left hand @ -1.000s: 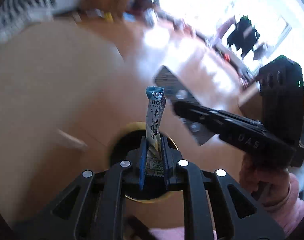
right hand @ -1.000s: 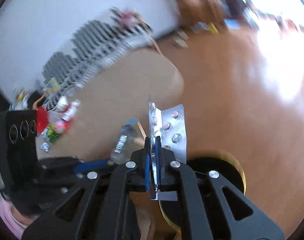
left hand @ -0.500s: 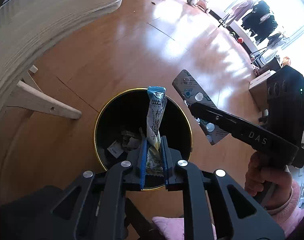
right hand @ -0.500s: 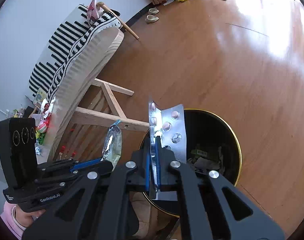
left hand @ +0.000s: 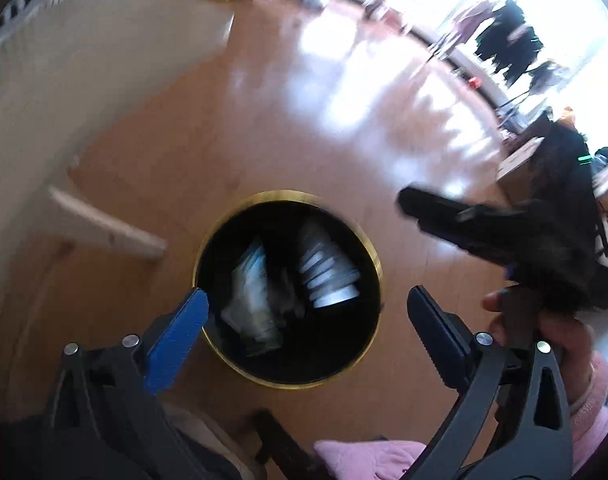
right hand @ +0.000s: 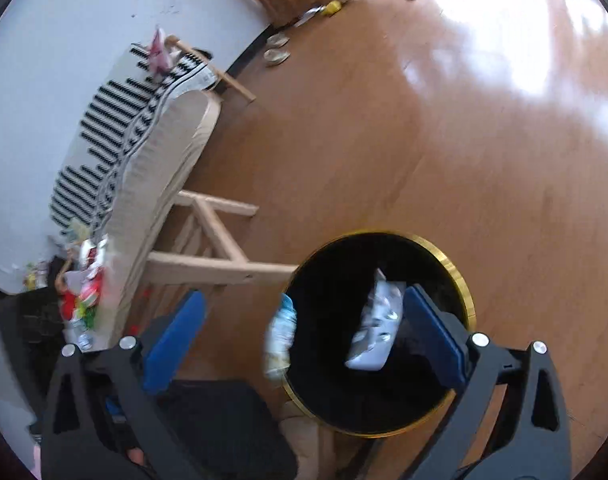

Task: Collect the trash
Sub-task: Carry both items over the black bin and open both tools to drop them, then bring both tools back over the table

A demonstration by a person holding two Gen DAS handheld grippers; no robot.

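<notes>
Both my grippers, left (left hand: 304,312) and right (right hand: 300,316), just popped wide open; snack wrapper (left hand: 250,300) and blister pack (left hand: 327,272) look, through blur, inside the bin (left hand: 377,268). Light, crinkly stuff, pinch an edge.

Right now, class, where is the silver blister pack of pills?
In the left wrist view the blister pack is inside the black bin, on its right side, beside the blue snack wrapper.
</notes>
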